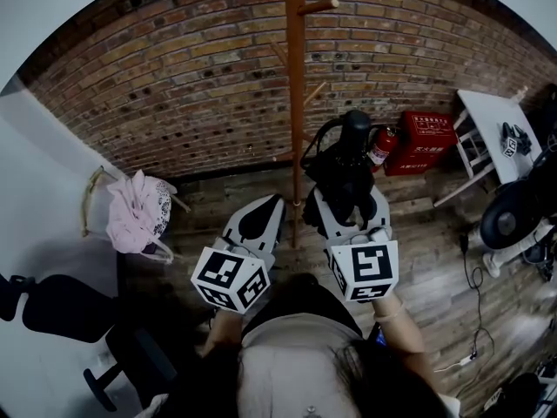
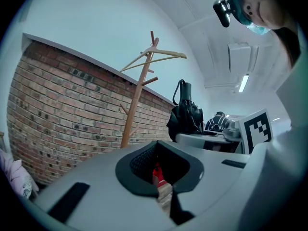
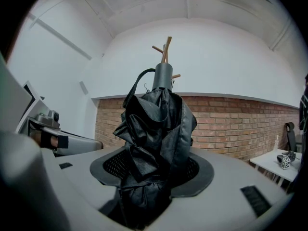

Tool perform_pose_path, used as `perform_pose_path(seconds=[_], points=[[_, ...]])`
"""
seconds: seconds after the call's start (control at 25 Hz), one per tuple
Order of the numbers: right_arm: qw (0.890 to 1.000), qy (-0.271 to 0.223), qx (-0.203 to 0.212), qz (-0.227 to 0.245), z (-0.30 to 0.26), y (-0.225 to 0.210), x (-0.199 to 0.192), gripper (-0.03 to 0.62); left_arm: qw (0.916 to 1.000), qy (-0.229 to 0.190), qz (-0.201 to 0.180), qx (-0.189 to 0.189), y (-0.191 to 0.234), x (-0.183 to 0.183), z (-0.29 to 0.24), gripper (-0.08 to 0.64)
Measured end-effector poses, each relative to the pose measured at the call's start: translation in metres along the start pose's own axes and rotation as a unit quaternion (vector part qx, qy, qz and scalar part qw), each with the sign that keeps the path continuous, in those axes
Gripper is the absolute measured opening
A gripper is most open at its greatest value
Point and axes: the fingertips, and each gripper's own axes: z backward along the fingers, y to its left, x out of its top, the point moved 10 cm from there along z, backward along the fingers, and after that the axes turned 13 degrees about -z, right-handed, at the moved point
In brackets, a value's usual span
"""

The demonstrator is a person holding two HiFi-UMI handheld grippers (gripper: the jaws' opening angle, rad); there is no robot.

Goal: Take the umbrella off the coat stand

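Note:
A folded black umbrella (image 1: 341, 177) stands upright between the jaws of my right gripper (image 1: 348, 202), which is shut on its crumpled fabric. In the right gripper view the umbrella (image 3: 156, 134) fills the gap of the gripper (image 3: 154, 177), handle and strap loop on top. The brown wooden coat stand (image 1: 296, 77) rises just left of it, apart from it. The left gripper view shows the stand (image 2: 136, 107) with the umbrella (image 2: 185, 115) to its right, clear of the pegs. My left gripper (image 1: 258, 214) is beside the stand's foot, jaws together with nothing between them (image 2: 161, 177).
A brick wall (image 1: 174, 85) runs behind the stand. A pink cloth (image 1: 139, 212) lies on a seat at the left and a black chair (image 1: 52, 307) is nearer. A fire extinguisher (image 1: 381, 146), red box (image 1: 425, 142), white table (image 1: 496, 133) and floor cables (image 1: 474, 277) stand right.

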Motion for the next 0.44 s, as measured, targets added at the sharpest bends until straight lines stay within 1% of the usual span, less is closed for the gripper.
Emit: perform_pose_path(seconds=[0.44], points=[[1.000,0.000,-0.004,0.006,0.015,0.017,-0.005,0.276,1.0000,-0.007,-0.001,0.002,0.000,-0.002,0.019,0.009]])
